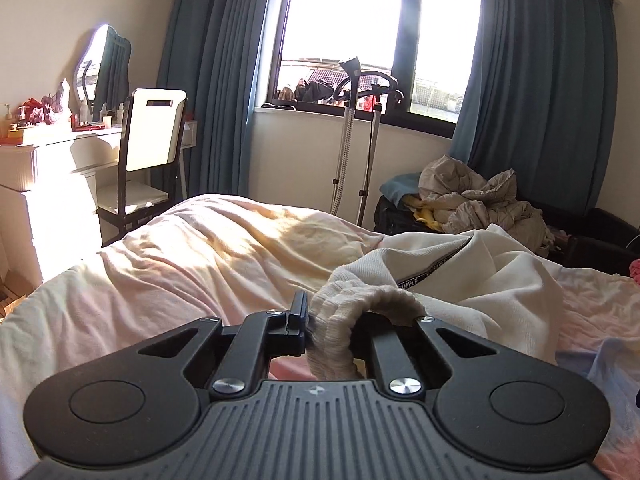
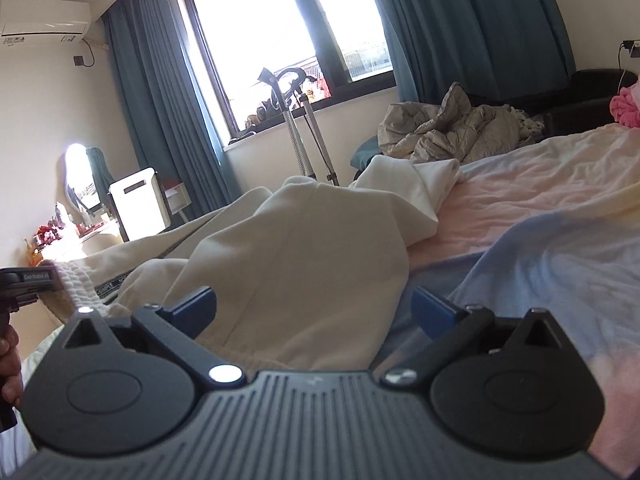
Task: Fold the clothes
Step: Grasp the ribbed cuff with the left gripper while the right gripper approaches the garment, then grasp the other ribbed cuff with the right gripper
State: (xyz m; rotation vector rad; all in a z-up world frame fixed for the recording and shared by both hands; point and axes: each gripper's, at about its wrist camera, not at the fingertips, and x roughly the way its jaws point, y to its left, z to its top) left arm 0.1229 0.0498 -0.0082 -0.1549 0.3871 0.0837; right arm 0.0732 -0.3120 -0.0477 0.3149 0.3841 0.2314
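Bedroom setting: a bed (image 1: 168,264) with a rumpled pink-and-cream sheet is filling the foreground of both views, with blue curtains (image 1: 208,80) hanging on either side of a bright window (image 1: 344,28) at the far wall. Lying across the bed is a cream garment (image 2: 288,256), apparently drawstring trousers, its ribbed waistband (image 1: 352,308) sitting at the near left and the rest of it trailing toward the far right; this placement is probably giving both tools an edge to work from before a fold.

The left gripper (image 1: 310,328) is pinching the waistband, its jaws drawn narrow on the bunched elastic, presumably to pull that edge taut. The right gripper (image 2: 314,310) is hovering with its blue-tipped jaws standing wide, the garment's body lying between them but not pressed, likely lining up for a second hold.

The left wrist view is showing the pinch close up, plus a dressing table (image 1: 48,152) and chair (image 1: 152,148) at the far left. The right wrist view is revealing what the first cannot: the left tool from the side at the near left edge, a person's fingers (image 2: 10,364) below it, an air conditioner (image 2: 44,16) high on the wall, and a crumpled grey quilt (image 2: 452,128) beyond the bed.
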